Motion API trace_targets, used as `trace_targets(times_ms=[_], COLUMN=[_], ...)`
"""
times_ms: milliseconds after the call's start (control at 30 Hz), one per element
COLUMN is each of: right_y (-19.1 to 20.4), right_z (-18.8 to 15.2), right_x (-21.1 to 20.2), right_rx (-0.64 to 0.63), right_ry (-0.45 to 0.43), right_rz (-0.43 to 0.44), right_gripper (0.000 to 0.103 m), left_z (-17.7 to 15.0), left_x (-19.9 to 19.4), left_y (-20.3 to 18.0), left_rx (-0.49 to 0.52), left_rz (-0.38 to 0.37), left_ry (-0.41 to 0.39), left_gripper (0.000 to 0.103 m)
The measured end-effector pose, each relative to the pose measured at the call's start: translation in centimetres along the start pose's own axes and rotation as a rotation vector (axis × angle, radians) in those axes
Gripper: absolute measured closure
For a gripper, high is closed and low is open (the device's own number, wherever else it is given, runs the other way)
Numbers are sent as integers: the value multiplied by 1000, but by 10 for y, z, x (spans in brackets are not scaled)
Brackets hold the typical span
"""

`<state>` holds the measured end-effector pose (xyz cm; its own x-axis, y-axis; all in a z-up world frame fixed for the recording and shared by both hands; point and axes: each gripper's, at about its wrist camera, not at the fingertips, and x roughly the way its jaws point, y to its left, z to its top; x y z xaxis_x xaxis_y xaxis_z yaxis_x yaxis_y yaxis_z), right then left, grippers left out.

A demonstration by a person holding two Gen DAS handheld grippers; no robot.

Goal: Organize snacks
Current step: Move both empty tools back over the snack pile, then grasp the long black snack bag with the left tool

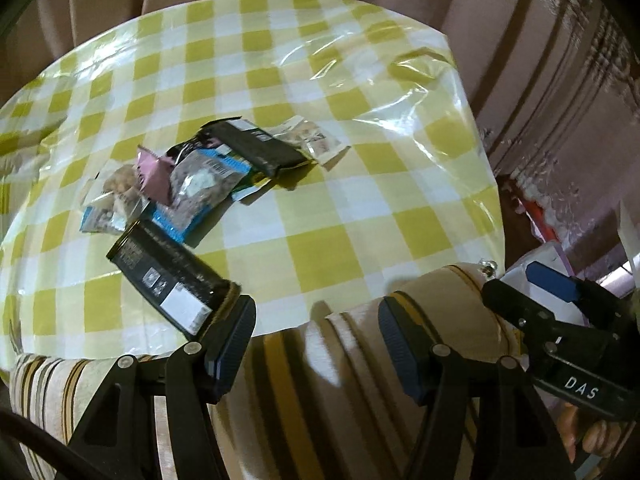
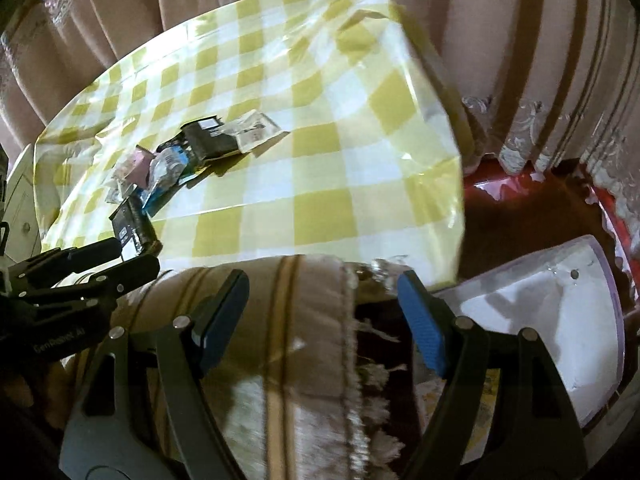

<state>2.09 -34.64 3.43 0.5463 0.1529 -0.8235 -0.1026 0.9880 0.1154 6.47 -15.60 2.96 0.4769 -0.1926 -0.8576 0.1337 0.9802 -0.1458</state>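
Snacks (image 1: pixel 208 176) lie piled on the table (image 1: pixel 360 184), beyond both gaping grippers.

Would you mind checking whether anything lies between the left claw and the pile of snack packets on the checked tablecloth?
Yes: a black packet lies just ahead of the open left claw, between it and the snack pile farther back.

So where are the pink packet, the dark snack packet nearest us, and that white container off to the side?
pink packet (image 1: pixel 157 176), left wrist view, its crinkled middle.
dark snack packet (image 1: pixel 168 276), left wrist view, its printed face.
white container (image 2: pixel 560 320), right wrist view, its white surface.
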Motion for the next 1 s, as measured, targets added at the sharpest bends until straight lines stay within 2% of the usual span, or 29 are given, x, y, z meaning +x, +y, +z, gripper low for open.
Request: trace_targets(times_ms=[233, 533, 733, 1000], right_y=[28, 66, 84, 98], right_z=[7, 15, 21, 22], right_x=[13, 33, 46, 60], right_rx=[-41, -122, -165, -200], right_ry=[24, 50, 58, 60], right_rz=[11, 26, 40, 29], right_gripper=[24, 24, 24, 24], left_z=[-3, -12, -7, 10], left_x=[4, 15, 29, 58], left_y=[45, 134, 155, 155], left_rx=[-133, -432, -495, -507], left_rz=[-43, -76, -68, -36], left_ry=[28, 65, 93, 177], left_gripper=[39, 39, 39, 36])
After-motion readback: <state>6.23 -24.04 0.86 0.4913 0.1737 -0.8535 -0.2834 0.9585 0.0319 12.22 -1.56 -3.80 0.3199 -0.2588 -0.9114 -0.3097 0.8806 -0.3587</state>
